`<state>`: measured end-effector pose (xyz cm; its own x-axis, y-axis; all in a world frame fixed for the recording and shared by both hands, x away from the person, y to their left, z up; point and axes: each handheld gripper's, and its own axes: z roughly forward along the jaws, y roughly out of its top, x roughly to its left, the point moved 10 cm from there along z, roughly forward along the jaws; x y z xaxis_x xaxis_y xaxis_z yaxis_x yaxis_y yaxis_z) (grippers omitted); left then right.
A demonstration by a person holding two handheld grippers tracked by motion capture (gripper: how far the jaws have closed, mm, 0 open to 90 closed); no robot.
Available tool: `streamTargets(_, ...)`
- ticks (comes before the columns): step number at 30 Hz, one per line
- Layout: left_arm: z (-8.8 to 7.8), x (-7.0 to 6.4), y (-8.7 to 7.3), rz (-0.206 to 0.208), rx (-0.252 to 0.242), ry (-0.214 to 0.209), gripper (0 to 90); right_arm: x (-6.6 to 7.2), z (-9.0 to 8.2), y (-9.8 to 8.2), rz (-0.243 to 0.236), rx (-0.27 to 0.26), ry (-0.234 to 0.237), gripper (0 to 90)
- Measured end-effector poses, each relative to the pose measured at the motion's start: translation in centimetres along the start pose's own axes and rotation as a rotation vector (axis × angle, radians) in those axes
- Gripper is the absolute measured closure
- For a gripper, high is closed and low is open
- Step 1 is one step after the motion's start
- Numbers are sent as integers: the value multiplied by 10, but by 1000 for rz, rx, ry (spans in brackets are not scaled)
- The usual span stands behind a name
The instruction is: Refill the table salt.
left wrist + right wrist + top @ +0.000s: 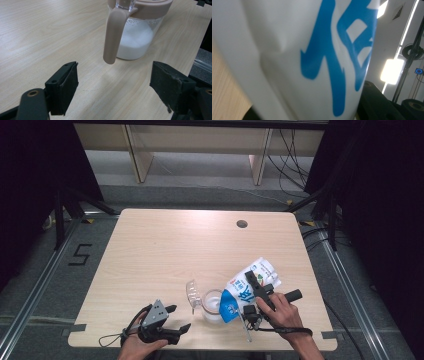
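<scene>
- Two grippers were seen in the high view. The left gripper (177,318) was held low at the near edge of the table (165,250), its jaws spread apart with nothing between them. The clear jug (212,306) stood just beyond those fingertips, toward the right gripper, with its transparent lid (191,293) tipped up on the side facing the left gripper.
- In the same view, the right gripper (256,285) was clamped on a white pouch (248,289) with blue lettering. The pouch was tilted, its blue lower corner lowered over the mouth of the jug and its upper end raised past the fingers, away from the person. The right hand (282,314) was wrapped around the gripper's body behind the jaws.
- In the left gripper view, both black pads (65,87) were seen wide apart above bare wood, touching nothing. The jug was found straight ahead of the gap between them, standing upright on the table and partly filled with a white liquid. Its pinkish-brown handle (112,37) was turned toward the fingers and hung from a rim of the same colour.
- In the right gripper view, the pouch was pressed close against the camera, its blue character blurred. A strip of table was visible at the left, and ceiling lights (390,70) at the right.
</scene>
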<state>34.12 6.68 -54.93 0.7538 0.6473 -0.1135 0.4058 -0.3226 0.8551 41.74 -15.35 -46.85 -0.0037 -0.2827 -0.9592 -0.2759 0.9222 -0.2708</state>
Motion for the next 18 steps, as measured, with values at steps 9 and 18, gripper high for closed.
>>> streamTargets(9, 0, 0, 0, 0, 1, 0, 218, 1, 1, -1, 4, 3, 7, 754)
streamTargets(18, 0, 0, 0, -3, -4, 1, 218, -1, 1, -1, -7, 0, 1, 757)
